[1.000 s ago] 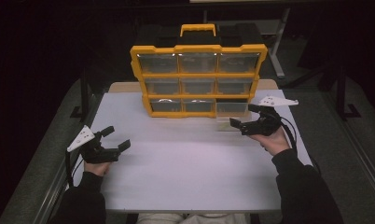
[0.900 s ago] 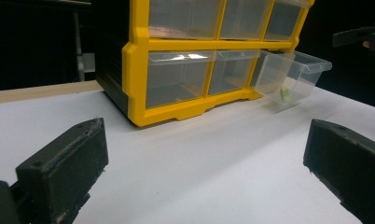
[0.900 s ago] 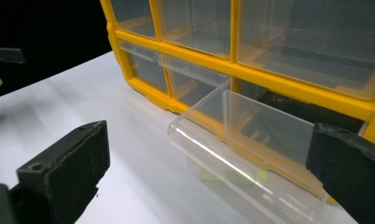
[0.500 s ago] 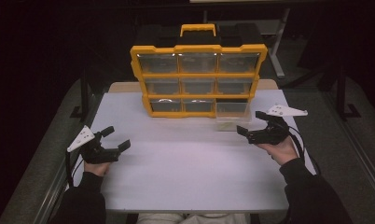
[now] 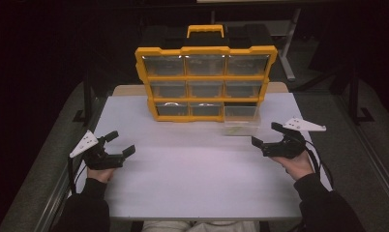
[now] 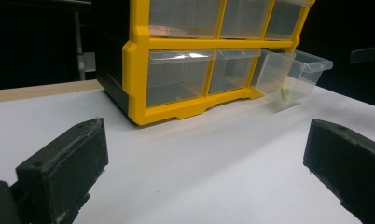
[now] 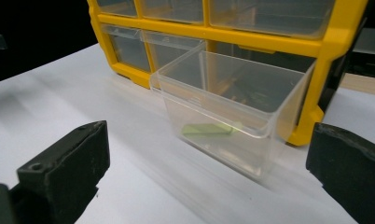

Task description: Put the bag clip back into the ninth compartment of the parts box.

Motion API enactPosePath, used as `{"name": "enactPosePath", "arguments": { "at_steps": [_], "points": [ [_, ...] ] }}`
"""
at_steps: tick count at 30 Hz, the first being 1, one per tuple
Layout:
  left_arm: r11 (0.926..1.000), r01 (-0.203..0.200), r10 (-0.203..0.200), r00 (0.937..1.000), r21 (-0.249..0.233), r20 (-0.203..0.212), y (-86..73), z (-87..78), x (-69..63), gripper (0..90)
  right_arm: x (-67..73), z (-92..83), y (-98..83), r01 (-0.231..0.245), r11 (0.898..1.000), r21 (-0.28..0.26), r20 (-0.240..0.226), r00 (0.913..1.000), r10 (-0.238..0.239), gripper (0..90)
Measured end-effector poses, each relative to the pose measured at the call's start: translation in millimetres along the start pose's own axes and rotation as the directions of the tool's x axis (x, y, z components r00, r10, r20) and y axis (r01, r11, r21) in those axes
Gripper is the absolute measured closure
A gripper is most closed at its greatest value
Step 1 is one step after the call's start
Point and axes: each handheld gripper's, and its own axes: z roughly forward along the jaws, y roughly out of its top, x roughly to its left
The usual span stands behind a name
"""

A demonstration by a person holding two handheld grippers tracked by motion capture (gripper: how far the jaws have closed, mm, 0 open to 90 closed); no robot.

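The right claw (image 5: pixel 266 136), jaws apart and empty, has backed away from the pulled-out clear drawer (image 7: pixel 232 109) holding a green piece (image 7: pixel 209 129), so the release looks finished.

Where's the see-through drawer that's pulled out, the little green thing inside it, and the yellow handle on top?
Clear drawer (image 7: pixel 213 135), right gripper view, on its front wall.
Green piece (image 7: pixel 208 129), right gripper view, on its middle, lying on the drawer floor.
Yellow handle (image 5: pixel 205 28), high view, on its top bar.
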Motion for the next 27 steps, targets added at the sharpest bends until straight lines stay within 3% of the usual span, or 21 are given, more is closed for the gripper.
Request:
{"name": "enactPosePath", "arguments": {
  "at_steps": [12, 15, 18, 27],
  "points": [
    [1.0, 0.0, 0.0, 1.0, 0.0, -0.001, 0.1, -0.4, 0.0, 0.0, 0.6, -10.1, -18.4, -0.014, 0.999, -0.047, 0.021, 0.9997, 0.015, 0.0],
    [1.0, 0.008, -0.008, 1.0, -0.004, 0.004, 0.4, -0.3, -0.1, 0.0, -0.1, -12.1, -22.0, -0.037, 0.998, -0.053, 0.013, 0.9992, 0.038, 0.0],
    [0.9998, 0.013, -0.012, 0.9999, -0.014, 0.011, 1.0, -0.8, -1.0, 0.0, 0.9, -15.0, -27.8, -0.022, 0.995, -0.098, 0.033, 0.9991, 0.025, 0.0],
    [0.9998, 0.009, -0.009, 0.9999, -0.016, 0.011, 1.3, -1.3, -0.3, 0.0, 1.8, -20.5, -36.9, -0.028, 0.994, -0.107, 0.047, 0.9983, 0.033, 0.0]
  ]
}}
